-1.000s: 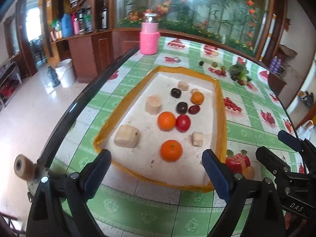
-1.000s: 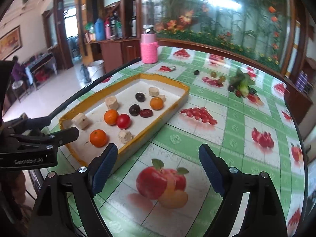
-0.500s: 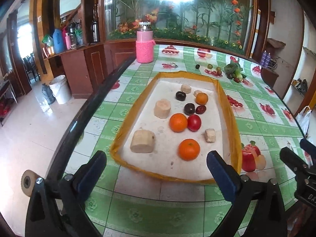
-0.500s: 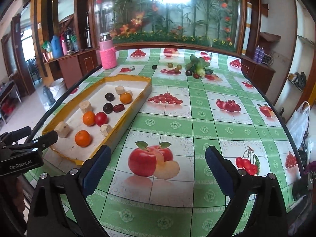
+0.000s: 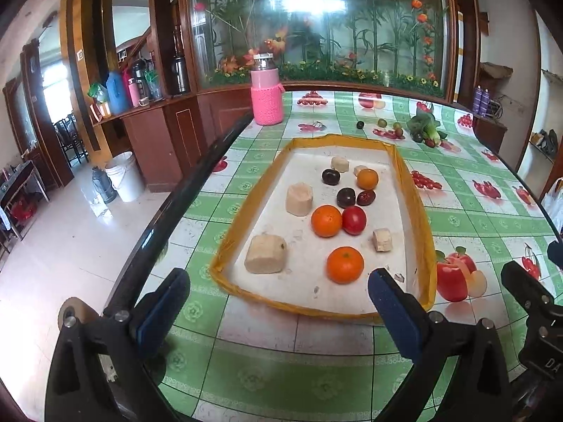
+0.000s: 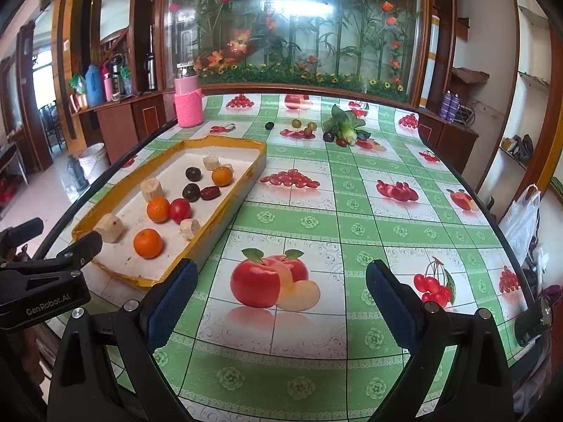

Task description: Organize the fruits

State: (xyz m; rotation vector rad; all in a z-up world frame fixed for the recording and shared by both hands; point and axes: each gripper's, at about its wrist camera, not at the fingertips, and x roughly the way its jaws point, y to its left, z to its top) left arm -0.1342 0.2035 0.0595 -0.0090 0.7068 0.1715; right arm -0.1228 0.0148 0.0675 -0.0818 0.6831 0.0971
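Both claws have been spreading wider over the last second, and the views have been levelling out, so the tray is now sitting straighter in the left wrist view. Nothing is lying between the fingers of either one.

The left claw is hovering with its jaws spread wide over the near edge of the tabletop, which is wearing a green checked cloth printed with fruit. Just beyond it, at twelve o'clock, a shallow tray with a yellow rim is sitting on the cloth. Inside the tray, an orange is lying nearest the claw, a second orange is touching a red tomato, and a smaller orange is lying farther back. Two dark plums and a dark red date are sitting between them. Pale beige chunks are scattered around the fruit.

The right claw is also spread wide, hovering over a printed apple, with the tray at its ten o'clock. A pink flask is standing at the far edge of the tabletop, and a bunch of leafy greens with a few small fruits is lying at the right claw's twelve o'clock.
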